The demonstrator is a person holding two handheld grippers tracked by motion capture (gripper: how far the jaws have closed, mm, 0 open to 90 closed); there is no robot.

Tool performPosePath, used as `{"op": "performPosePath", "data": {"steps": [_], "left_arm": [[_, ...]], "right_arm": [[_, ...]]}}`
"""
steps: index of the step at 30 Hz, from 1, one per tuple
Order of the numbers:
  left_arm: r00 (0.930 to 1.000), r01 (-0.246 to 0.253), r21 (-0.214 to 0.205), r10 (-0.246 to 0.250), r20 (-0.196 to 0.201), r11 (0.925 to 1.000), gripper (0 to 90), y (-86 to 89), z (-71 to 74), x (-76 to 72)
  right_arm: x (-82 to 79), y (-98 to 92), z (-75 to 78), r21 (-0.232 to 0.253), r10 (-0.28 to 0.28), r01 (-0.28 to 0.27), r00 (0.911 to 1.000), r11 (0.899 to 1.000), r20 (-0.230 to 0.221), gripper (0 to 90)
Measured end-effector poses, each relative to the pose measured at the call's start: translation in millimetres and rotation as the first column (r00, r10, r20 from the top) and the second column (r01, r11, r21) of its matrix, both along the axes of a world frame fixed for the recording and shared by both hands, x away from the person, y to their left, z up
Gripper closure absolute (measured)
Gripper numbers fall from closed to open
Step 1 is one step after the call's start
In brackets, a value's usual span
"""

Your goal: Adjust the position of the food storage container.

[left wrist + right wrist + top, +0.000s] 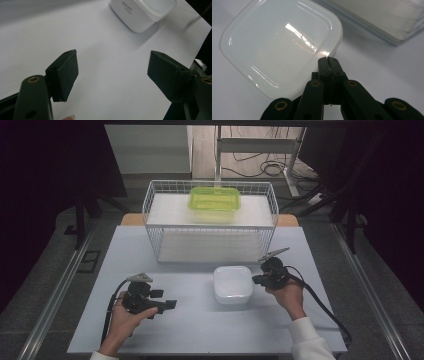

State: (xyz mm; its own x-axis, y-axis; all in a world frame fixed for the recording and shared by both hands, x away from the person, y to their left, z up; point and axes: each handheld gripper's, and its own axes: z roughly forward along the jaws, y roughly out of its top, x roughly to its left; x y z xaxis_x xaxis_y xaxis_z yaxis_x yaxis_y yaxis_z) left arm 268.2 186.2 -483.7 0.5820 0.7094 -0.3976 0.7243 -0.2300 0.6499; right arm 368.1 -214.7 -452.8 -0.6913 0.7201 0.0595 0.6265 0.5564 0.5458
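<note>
A white square lidded container [233, 284] rests on the table in front of the wire basket. My right gripper [256, 280] sits at the container's right edge, jaws shut with nothing between them. In the right gripper view its closed tips [328, 60] hover over the rim of the container's lid [277, 47]. My left gripper [170, 304] is held low at the front left, jaws open and pointed toward the container. In the left gripper view its pads [66, 72] stand wide apart over bare table, with the container [142, 12] farther off.
A white wire basket [210, 222] stands at the back of the table with a green lidded container [214, 202] on its upper shelf. The table's front edge [200, 351] is near the person's wrists. Cables trail from both grippers.
</note>
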Motion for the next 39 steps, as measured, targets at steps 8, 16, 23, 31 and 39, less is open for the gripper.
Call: {"op": "performPosePath", "data": {"steps": [8, 16, 23, 31, 39], "left_arm": [[1.0000, 0.001, 0.004, -0.001, -0.005, 1.0000, 24.6, -0.9, -2.0, 0.9], [0.9999, 0.009, 0.014, -0.009, -0.008, 0.9999, 24.7, -3.1, -3.1, 1.0], [0.9999, 0.011, 0.015, -0.011, -0.011, 0.9998, 24.6, -3.6, -4.0, 1.2], [0.9999, -0.011, 0.004, 0.011, 0.000, 0.9999, 24.6, 3.1, -2.3, -0.9], [0.9998, -0.021, -0.001, 0.021, 0.001, 0.9998, 24.7, 4.0, -2.3, -2.0]], "right_arm": [[-6.1, 13.2, -5.5, 0.065, 0.020, -0.020, 0.9998, 0.998, 0.000, 89.7], [-9.5, 19.8, -10.6, 0.137, 0.040, -0.036, 0.9989, 0.990, -0.026, 89.7], [-9.2, 21.5, -13.0, 0.166, 0.050, -0.043, 0.9979, 0.985, -0.041, 89.6], [-12.6, 11.6, -10.4, 0.060, -0.015, 0.013, 0.9992, 0.998, 0.036, 79.8], [-30.8, -41.1, 8.5, 0.058, -0.122, 0.115, 0.9822, 0.992, 0.143, 70.6]]}}
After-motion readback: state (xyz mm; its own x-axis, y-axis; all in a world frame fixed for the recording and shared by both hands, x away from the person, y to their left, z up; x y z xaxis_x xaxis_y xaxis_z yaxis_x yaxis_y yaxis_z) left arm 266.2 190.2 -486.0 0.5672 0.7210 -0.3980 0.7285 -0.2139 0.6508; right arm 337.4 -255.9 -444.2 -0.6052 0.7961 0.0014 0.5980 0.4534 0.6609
